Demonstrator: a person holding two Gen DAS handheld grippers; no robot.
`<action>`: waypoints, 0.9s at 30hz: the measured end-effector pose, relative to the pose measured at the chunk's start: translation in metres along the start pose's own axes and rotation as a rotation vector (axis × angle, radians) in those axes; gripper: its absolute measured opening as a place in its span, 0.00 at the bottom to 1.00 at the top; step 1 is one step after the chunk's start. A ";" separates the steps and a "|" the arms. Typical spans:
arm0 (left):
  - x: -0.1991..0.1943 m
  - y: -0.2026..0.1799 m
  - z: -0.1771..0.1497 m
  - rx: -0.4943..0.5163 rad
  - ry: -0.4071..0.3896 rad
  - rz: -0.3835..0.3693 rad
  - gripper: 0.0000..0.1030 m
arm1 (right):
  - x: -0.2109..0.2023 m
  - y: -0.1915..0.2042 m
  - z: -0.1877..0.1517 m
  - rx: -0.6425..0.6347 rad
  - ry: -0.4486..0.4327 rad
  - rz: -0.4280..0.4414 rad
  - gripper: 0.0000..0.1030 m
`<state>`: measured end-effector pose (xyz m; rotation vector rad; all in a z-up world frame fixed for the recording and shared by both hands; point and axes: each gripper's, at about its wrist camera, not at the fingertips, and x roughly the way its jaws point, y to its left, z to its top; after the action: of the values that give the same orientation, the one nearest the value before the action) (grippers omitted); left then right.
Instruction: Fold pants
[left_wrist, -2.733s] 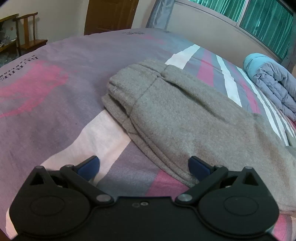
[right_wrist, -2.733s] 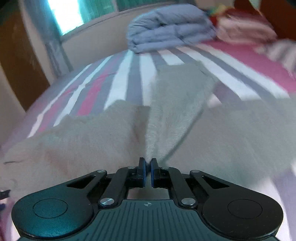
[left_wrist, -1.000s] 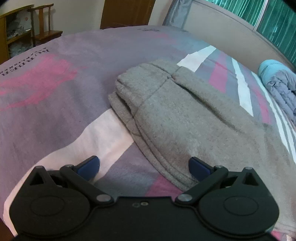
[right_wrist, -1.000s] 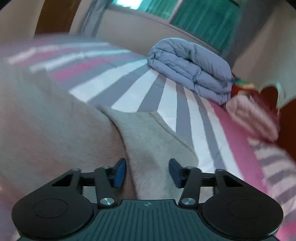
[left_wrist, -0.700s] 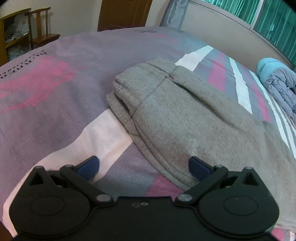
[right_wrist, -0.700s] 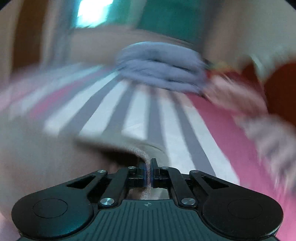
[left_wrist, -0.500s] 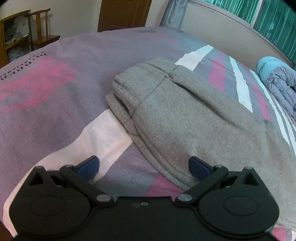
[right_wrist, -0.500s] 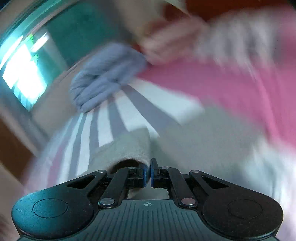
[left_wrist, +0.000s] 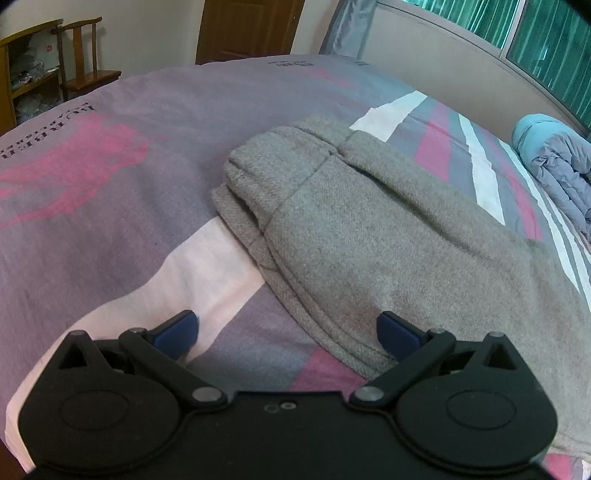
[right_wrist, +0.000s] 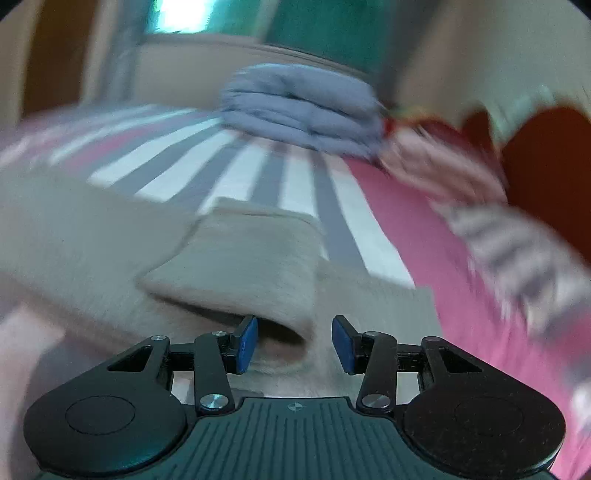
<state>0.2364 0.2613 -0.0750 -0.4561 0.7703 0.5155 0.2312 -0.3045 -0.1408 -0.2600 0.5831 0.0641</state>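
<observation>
1. Right gripper (right_wrist: 294, 345), its blue-padded jaws opening, hovers at a folded-over leg end of the grey fleece pants (right_wrist: 236, 273); the cloth lies between the pads, which do not press it.
2. Left gripper (left_wrist: 286, 328) stands wide open and empty, one pad over the striped purple, pink and white bedspread (left_wrist: 110, 229), the other over the pants' edge.
3. Grey pants (left_wrist: 388, 240) lie across the bed's middle, waistband toward the far edge.
4. Folded blue-grey quilt (right_wrist: 303, 107) sits beyond, by the window side.
</observation>
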 end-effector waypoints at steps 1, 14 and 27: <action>0.000 0.001 0.000 0.000 0.001 -0.002 0.94 | 0.000 0.011 0.000 -0.070 -0.015 -0.004 0.44; -0.002 0.006 0.000 0.006 0.003 -0.027 0.94 | 0.073 0.093 -0.019 -0.714 -0.009 -0.020 0.43; -0.001 0.005 0.000 0.012 0.002 -0.028 0.94 | 0.000 -0.133 0.005 0.712 -0.188 0.066 0.08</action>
<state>0.2327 0.2654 -0.0748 -0.4558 0.7679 0.4838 0.2518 -0.4318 -0.1075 0.4536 0.3966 -0.0566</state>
